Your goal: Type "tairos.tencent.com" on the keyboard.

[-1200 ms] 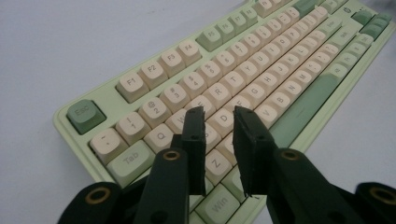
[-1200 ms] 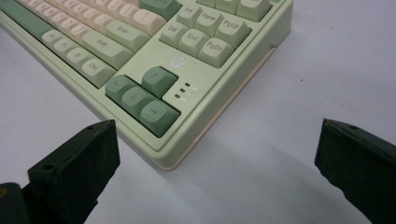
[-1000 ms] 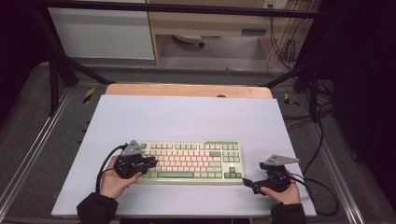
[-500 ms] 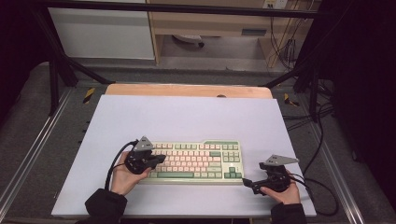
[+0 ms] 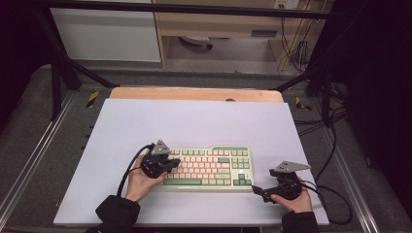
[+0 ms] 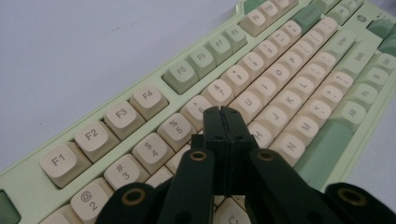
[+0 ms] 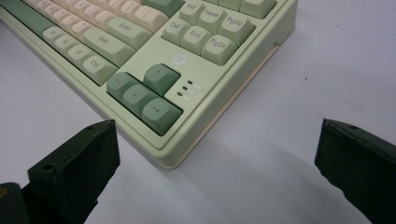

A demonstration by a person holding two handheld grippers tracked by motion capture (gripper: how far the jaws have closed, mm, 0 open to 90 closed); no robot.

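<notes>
Left gripper [image 6: 223,111] pressed together over keyboard [image 5: 209,167] near table's [image 5: 204,121] front edge. Right gripper [image 7: 215,140] gaped apart off keyboard's corner
</notes>
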